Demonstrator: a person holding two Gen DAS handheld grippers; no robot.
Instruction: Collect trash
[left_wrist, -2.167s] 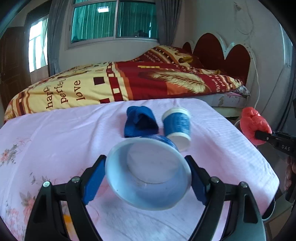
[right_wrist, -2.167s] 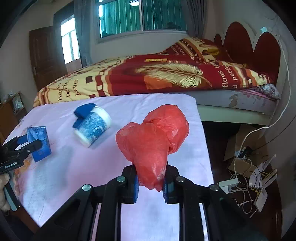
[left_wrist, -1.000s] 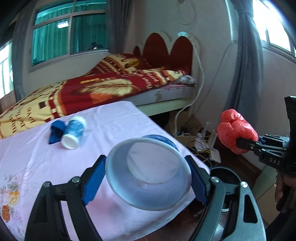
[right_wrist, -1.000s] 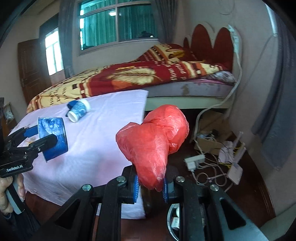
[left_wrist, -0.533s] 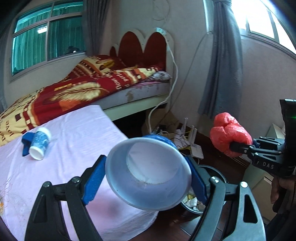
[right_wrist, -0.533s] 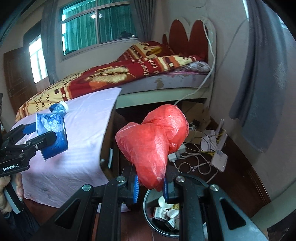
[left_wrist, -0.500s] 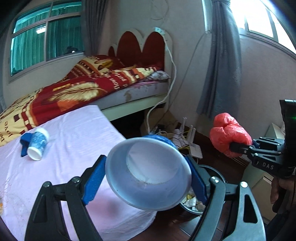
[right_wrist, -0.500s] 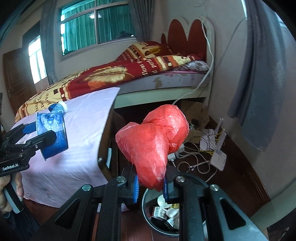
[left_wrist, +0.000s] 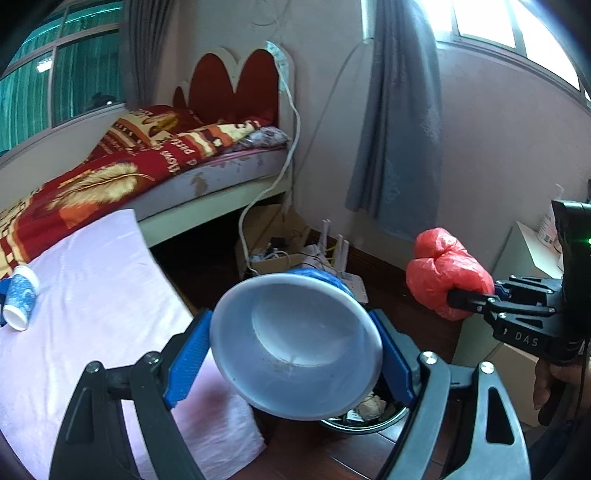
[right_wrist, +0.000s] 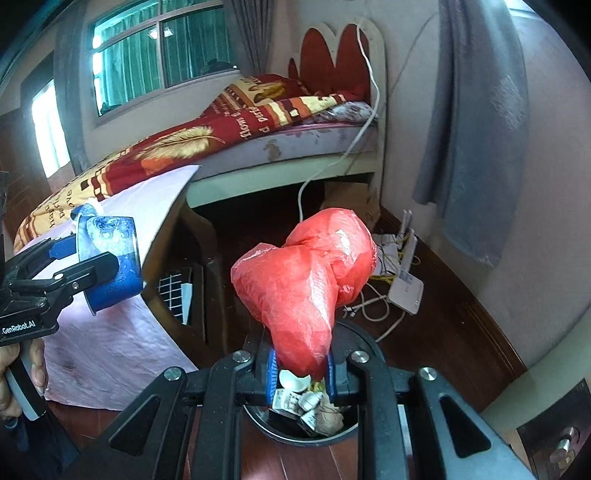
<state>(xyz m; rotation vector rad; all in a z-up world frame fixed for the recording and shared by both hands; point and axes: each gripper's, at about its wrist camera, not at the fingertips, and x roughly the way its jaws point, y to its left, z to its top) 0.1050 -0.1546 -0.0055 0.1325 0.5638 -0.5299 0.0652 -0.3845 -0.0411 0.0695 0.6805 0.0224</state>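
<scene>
My left gripper (left_wrist: 291, 350) is shut on a blue paper cup (left_wrist: 295, 347), its mouth facing the camera; the cup also shows in the right wrist view (right_wrist: 110, 262). My right gripper (right_wrist: 301, 373) is shut on a crumpled red plastic bag (right_wrist: 306, 280) and holds it directly above a round black trash bin (right_wrist: 351, 432) with paper scraps inside. The bag (left_wrist: 443, 277) shows to the right of the cup in the left wrist view. The bin (left_wrist: 362, 417) lies just below and behind the cup. Another blue paper cup (left_wrist: 18, 295) lies on its side on the table.
The table with a pink cloth (left_wrist: 92, 295) stands at left, its corner near the bin. A bed (right_wrist: 258, 140) lies behind. A router and tangled cables (right_wrist: 399, 280) sit on the wooden floor by the wall. A grey curtain (right_wrist: 476, 129) hangs at right.
Both grippers have swung right, away from the table, and lowered toward the floor. The red bag now hangs over the trash bin, which has come closer.
</scene>
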